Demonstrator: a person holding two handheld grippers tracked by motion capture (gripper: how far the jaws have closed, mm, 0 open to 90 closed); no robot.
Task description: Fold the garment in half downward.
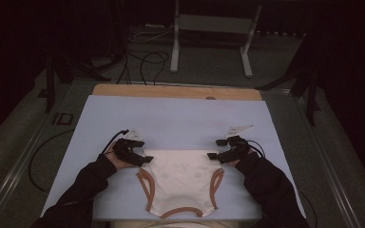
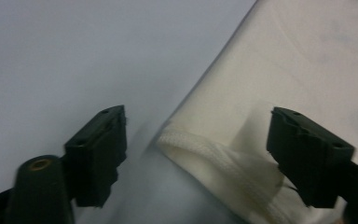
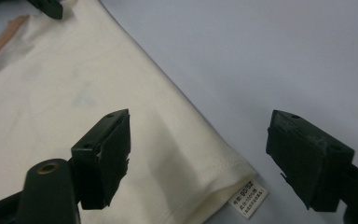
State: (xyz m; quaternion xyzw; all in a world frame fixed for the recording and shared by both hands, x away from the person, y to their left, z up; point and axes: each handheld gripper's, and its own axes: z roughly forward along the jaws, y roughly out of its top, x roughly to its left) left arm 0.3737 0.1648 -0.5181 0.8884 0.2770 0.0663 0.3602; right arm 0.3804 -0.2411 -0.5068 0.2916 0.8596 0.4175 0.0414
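A cream cotton sleeveless top with rust-brown trim (image 1: 180,183) lies flat near the front edge of the pale blue tabletop (image 1: 180,114), neckline at that edge. Both dark-sleeved forearms angle inward, each hand low at a hem corner. The left gripper (image 1: 140,159) straddles the stitched left corner, unclenched; the right gripper (image 1: 215,156) spans the corner bearing a small white label (image 3: 251,199), likewise released

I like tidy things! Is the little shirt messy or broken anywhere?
Nothing looks broken. The cream shirt lies flat on the blue mat; a small label pokes out at one corner hem.
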